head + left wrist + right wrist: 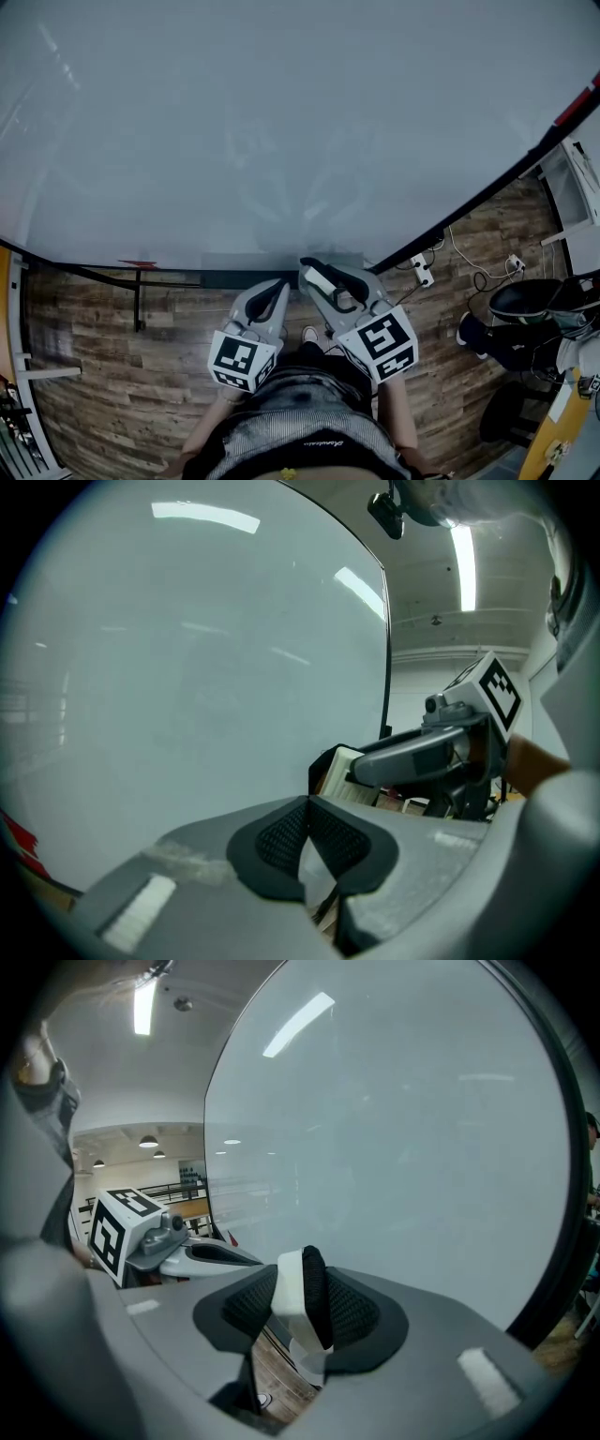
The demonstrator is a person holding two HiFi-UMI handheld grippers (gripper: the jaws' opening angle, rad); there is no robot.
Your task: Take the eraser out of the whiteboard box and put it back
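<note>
You are clamping the eraser [292, 1290] edge-on in your right gripper [302, 1312], just in front of the whiteboard's [281, 122] lower edge. Your left gripper [307, 841] is hovering beside it, jaws together and empty.

Ceiling tubes [466, 564] lit everything evenly, fairly bright. Their streaks glared on the whiteboard [187, 667], which looked pale and hazy. Both gripper views bulged, black at the corners. My left gripper [307, 803] showed soft, out of focus. The floor [103, 337] lay dimmer, shadows faint.
</note>
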